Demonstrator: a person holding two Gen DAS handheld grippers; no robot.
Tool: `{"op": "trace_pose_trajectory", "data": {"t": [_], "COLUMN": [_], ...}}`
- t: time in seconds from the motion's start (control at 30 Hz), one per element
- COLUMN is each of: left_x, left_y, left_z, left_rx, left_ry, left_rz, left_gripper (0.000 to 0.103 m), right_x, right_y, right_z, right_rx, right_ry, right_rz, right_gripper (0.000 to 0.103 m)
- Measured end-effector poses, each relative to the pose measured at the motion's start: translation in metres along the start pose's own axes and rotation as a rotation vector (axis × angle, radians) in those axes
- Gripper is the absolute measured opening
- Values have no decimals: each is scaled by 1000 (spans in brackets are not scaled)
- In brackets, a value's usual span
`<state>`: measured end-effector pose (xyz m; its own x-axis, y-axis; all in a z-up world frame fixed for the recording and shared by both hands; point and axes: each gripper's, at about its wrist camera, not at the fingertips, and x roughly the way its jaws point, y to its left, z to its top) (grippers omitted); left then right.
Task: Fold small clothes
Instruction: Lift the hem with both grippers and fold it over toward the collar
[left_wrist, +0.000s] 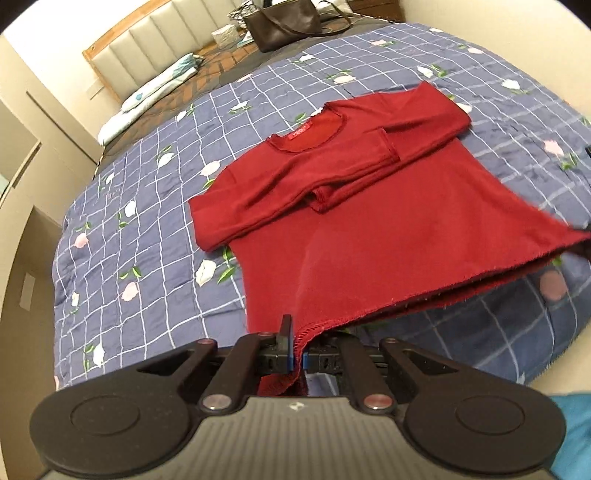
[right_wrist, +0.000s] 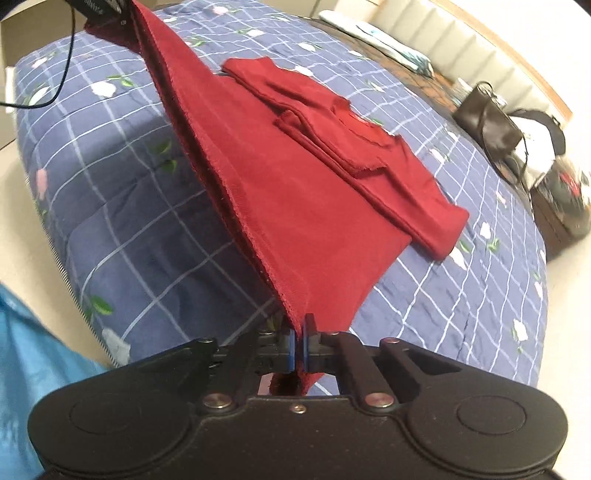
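the big bed (left_wrist: 147, 229) has a blue checked quilt with little flowers. the red shirt (left_wrist: 332, 206) lies on it, both sleeves folded across the chest. its bottom edge is lifted up off the quilt. my left fingers (left_wrist: 297, 354) are squeezed tight on one bottom corner. my right fingers (right_wrist: 298, 350) are squeezed tight on the other. a dark bag (right_wrist: 487, 125) sits by the headboard.

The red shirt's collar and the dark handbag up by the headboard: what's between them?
Only bare blue checked quilt between the red shirt collar and the handbag, seen in the left wrist view.
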<state>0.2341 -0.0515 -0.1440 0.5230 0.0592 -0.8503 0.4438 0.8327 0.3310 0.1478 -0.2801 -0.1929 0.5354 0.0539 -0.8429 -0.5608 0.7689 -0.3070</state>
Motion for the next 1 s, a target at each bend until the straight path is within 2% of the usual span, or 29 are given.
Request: {"op": "trace_pose_trajectory", "data": {"t": [0.27,0.53,0.67,0.83,1.0], "left_x": [-32,-70,-84,-84,-78], "left_y": [-13,-25,-22,-11,10], "left_z": [-40,-88,-102,-86,-41], "left_rx": [20,43,34,18,67], "left_ry": [-18,28,37,23,-22], "left_rz": [-21,-128,-166,-159,-145], "left_gripper": [3,3,3,3,4], "right_x": [-46,-93,-107,-109,-97], "right_y": [13,31,33,18,-27], "right_z": [-9,-24,-24,-7,27], "right_rx": [-17,31,46,38,49], "right_ry": [21,117,135,99,47], "right_rz": [27,136,154,120,79], "right_gripper": [2,2,2,2,2]}}
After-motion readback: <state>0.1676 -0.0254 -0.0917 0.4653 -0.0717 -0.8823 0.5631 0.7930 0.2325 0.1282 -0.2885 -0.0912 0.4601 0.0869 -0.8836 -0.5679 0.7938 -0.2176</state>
